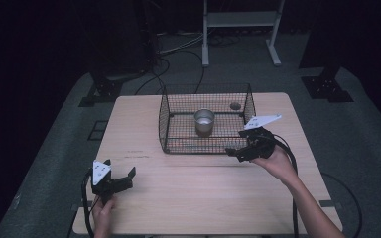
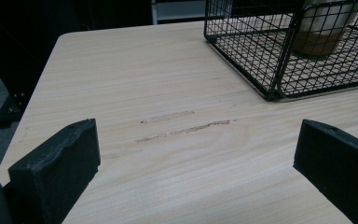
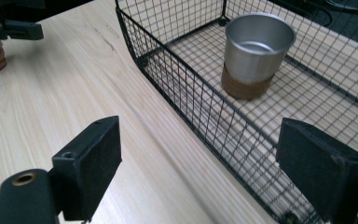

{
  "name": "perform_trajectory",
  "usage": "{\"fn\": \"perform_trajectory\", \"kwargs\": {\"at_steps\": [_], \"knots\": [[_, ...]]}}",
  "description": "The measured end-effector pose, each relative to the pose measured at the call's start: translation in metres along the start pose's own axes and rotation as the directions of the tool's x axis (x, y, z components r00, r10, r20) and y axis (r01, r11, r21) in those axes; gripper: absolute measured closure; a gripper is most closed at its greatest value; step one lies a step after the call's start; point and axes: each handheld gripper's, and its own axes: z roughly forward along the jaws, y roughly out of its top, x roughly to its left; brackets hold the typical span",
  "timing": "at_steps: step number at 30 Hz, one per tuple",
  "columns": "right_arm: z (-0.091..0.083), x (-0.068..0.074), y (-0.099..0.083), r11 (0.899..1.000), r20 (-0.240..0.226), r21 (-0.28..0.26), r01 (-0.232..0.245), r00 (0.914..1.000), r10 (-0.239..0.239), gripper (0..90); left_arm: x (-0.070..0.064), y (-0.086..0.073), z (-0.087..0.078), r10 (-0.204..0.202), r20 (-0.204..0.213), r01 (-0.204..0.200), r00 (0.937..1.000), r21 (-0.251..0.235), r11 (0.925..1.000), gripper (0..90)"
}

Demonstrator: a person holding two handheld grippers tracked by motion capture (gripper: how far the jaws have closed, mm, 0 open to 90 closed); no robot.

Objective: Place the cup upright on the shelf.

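Observation:
A black wire basket stands on the far middle of the wooden table. Inside it a steel cup with a brown band at its base stands upright. My right gripper is open at the basket's near right corner, outside the wire. In the right gripper view its jaws straddle the basket's front wall, with the cup beyond. My left gripper is open over the near left of the table, holding nothing. The left gripper view shows bare wood, the basket and the cup at upper right.
Faint scuff marks cross the wood ahead of the left gripper. A round hole sits in the tabletop behind the basket. On the floor beyond are a white frame, cables and black stand bases.

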Motion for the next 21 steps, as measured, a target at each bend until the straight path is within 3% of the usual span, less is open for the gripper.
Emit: {"fn": "perform_trajectory", "kwargs": {"at_steps": [21], "knots": [[-0.015,0.001,-0.042,0.999,0.018,-0.009,-0.037,0.9992,0.037,13.5,-0.001,0.0,0.0,0.002,-0.004,-0.002,1.0,0.001,1.0,0.0]]}}
